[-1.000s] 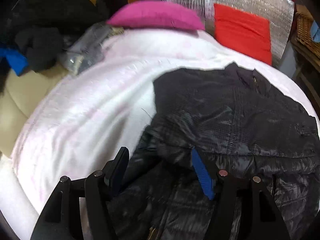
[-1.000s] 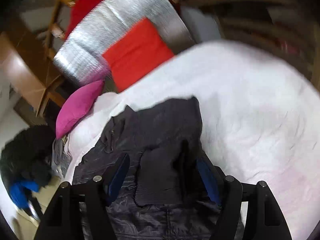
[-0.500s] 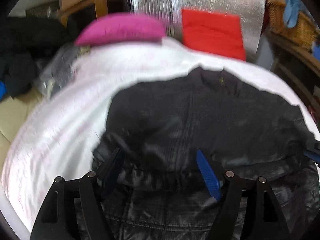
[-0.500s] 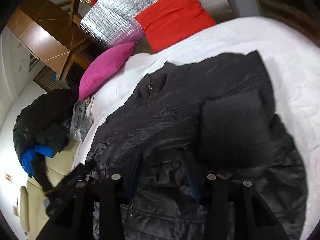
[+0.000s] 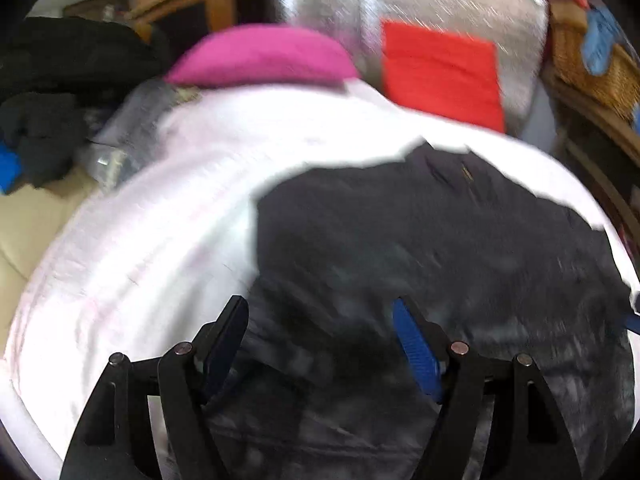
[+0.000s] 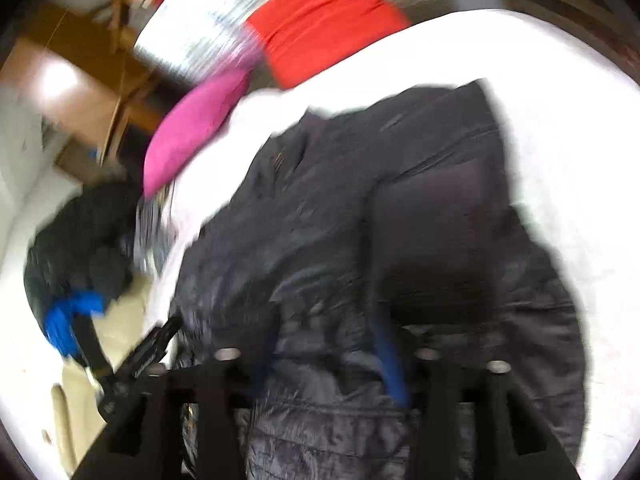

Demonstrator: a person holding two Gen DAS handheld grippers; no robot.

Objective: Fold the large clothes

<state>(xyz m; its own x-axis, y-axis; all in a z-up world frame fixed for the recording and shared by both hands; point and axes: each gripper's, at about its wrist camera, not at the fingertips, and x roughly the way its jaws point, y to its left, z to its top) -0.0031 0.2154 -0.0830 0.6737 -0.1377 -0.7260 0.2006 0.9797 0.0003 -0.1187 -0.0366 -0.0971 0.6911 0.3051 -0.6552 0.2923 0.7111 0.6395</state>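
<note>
A large black quilted jacket (image 5: 420,264) lies spread on a white bed sheet (image 5: 152,240), collar toward the pillows. It also shows in the right wrist view (image 6: 340,240), with a sleeve folded over its right side. My left gripper (image 5: 320,320) is open above the jacket's lower left part, with nothing between its fingers. My right gripper (image 6: 328,340) is open over the jacket's lower hem, fingers blurred against the dark cloth. The left gripper's body (image 6: 140,356) shows at the lower left of the right wrist view.
A magenta pillow (image 5: 264,56) and a red cushion (image 5: 440,72) lie at the bed's head against a silver foil panel (image 5: 460,4). A heap of dark clothes (image 5: 48,92) lies at the left on a beige surface. A wicker basket (image 5: 592,56) stands at the right.
Both views have swung and are motion-blurred. The left gripper has shifted left, so more white sheet shows. The right gripper has moved closer over the jacket. Both jaws stay open.
</note>
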